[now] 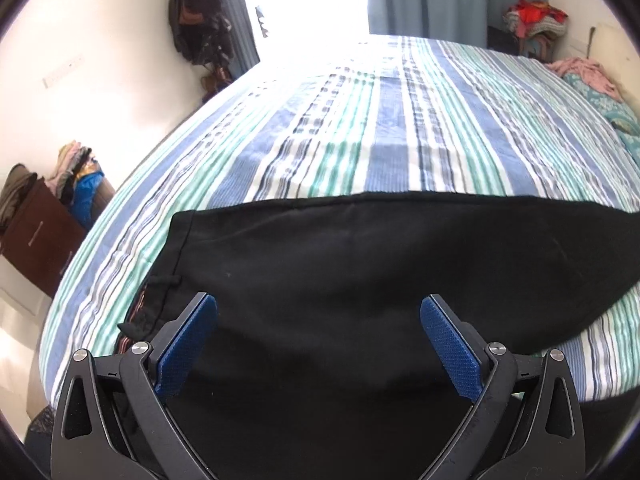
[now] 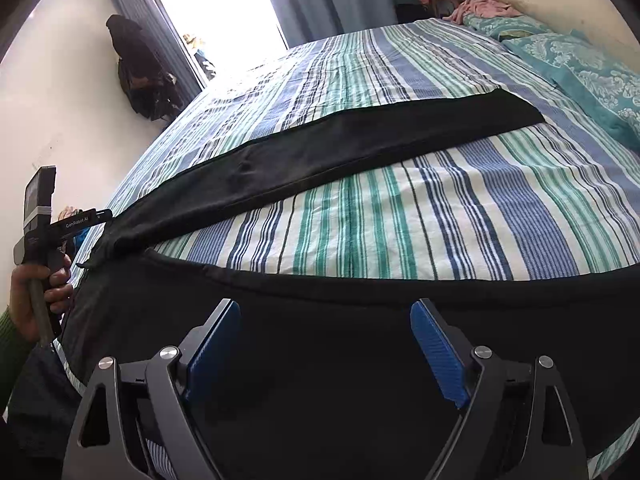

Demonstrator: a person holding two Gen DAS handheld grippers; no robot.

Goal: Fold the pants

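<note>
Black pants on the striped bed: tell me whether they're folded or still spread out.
Spread out. In the right wrist view the black fabric pants lie flat on the striped bedsheet, their two legs splayed apart in a V with sheet between them.

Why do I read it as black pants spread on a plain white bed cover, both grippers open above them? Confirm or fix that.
One thing is wrong: the bed cover is not plain white. The right wrist view shows it striped in blue, green and white. The rest holds: the black pants lie spread on it, and the left gripper and right gripper are open above them.
</note>
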